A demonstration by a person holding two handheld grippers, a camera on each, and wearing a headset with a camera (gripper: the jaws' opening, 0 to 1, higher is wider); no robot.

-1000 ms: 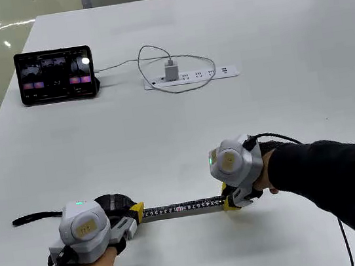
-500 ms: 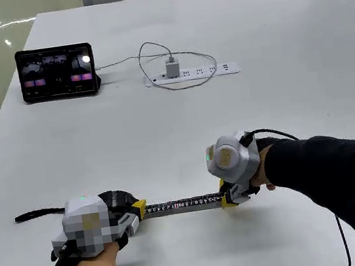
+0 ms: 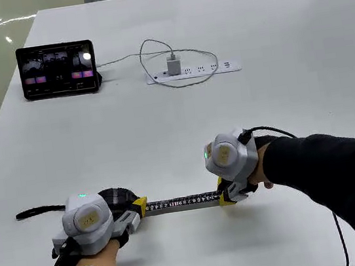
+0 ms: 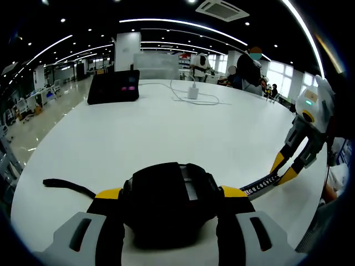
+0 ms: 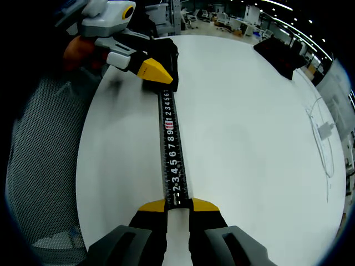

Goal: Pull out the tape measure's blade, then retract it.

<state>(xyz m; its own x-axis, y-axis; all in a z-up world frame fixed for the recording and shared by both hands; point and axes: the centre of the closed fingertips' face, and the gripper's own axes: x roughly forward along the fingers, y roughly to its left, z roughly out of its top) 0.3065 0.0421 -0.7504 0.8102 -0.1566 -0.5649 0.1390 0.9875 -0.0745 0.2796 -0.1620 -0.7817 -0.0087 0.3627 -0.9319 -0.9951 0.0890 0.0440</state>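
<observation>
With the left gripper clamped around the tape measure's case on the table and the right gripper pinching the short-drawn blade, the stroke looks midway, and the next move needs a straight, steady guide of the tip.

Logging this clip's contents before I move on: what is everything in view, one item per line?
table: one, white, under everything
tablet: one, black, screen lit, far left
power strip: one, white, far middle
charger: one, white, plugged into the power strip, its white cable looping and running toward the tablet
tape measure case: one, black, near left
blade: one, black with white numerals, lying from case to right gripper
strap: one, black, left of the case
left gripper: one, grey with yellow tips, shut on the case
right gripper: one, same colours, shut on the blade's end
sleeves: two, black, near edge
</observation>
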